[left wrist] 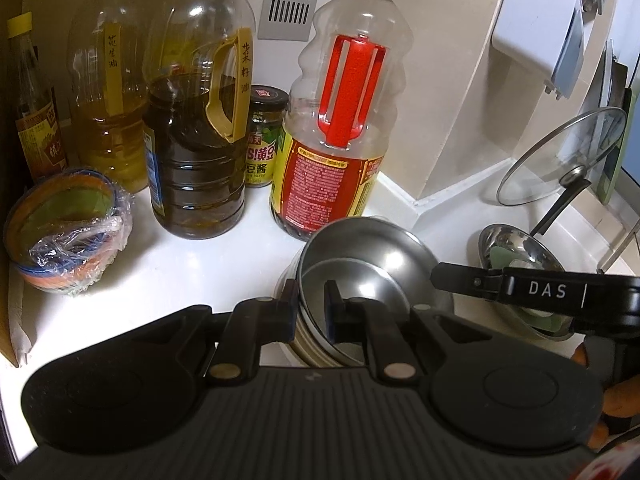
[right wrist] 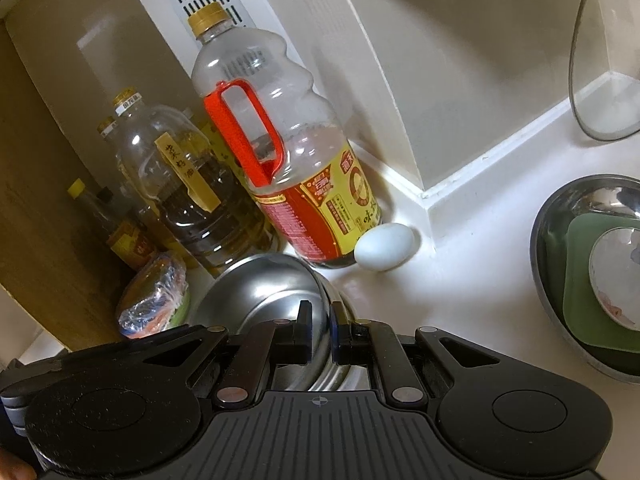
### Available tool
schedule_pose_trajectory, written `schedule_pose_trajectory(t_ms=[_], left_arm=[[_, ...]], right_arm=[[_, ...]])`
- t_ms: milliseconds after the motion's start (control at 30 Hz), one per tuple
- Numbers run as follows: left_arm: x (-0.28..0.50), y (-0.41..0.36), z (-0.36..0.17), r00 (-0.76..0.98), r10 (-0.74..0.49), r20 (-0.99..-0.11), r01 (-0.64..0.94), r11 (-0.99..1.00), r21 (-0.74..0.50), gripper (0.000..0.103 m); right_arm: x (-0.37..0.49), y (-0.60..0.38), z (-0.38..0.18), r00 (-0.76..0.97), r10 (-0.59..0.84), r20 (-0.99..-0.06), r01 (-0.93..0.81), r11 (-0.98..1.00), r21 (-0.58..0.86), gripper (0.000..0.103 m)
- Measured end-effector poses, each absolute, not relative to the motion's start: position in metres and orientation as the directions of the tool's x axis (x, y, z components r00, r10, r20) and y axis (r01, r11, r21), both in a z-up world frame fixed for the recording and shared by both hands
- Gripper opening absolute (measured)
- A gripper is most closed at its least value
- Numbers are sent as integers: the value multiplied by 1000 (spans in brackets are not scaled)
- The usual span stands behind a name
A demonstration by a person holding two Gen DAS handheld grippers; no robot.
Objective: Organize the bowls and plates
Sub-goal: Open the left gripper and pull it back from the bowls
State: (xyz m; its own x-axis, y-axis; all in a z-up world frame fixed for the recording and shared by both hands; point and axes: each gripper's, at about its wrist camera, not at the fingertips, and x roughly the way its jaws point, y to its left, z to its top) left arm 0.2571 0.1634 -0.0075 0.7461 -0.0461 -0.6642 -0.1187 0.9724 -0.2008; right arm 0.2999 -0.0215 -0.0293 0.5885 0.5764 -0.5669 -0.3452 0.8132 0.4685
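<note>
A stack of nested steel bowls sits low in front of the bottles, its top bowl tilted. My left gripper is shut on the stack's near left rim, one finger inside and one outside. My right gripper is shut on the rim of the same steel bowls; one of its fingers reaches in from the right in the left wrist view. A large steel basin at the right holds a green plate and a white bowl. I cannot tell whether the stack rests on the counter.
Tall oil and sauce bottles and a red-handled bottle crowd the back. A plastic-wrapped stack of coloured bowls stands at the left. A pale egg lies by the wall corner. A glass lid leans at the right.
</note>
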Motion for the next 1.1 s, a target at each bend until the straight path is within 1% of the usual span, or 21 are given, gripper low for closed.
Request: schedule_pose_trajectory(t_ms=[300,400,433,467,500,533,567,633,700,867,1100], left_arm=[[252,162,-4,748,-25,-663,-139,971,-194,12],[248,161,0,753,-22,-657,-145,969,-199,13],[246,161,1,754,-22,-657,-147,968,-201,13],[244,161,2,754,-21,-657,-151,967,-204,14],[241,161,3,753,-19,-658,-157,965,-208,15],[238,161,4,752,-18,-659,-163,963,-213,17],[235,161,5,752,-18,-659,-167,962,-217,18],[228,160,7,751,-12,-661,-179,959,-220,21],[221,159,9,746,-7,-666,-186,958,-218,21],[200,153,11,730,6,-684,-208,954,-214,25],[168,138,10,705,27,-709,-232,953,-195,25]], right_arm=[[299,-26,-29,587,564,-581,-339,823,456,9],[294,-29,-28,589,565,-578,-347,822,451,11],[293,-30,-27,589,566,-577,-349,822,450,15],[291,-31,-27,590,567,-575,-350,822,450,24],[289,-32,-26,591,568,-573,-351,821,450,31],[286,-34,-25,593,569,-569,-352,819,452,43],[284,-35,-24,596,571,-565,-354,818,454,50],[278,-38,-23,598,575,-559,-359,815,455,52],[273,-42,-22,591,580,-560,-363,812,458,54],[257,-52,-21,577,593,-562,-362,802,475,63],[233,-64,-24,539,600,-591,-375,799,470,69]])
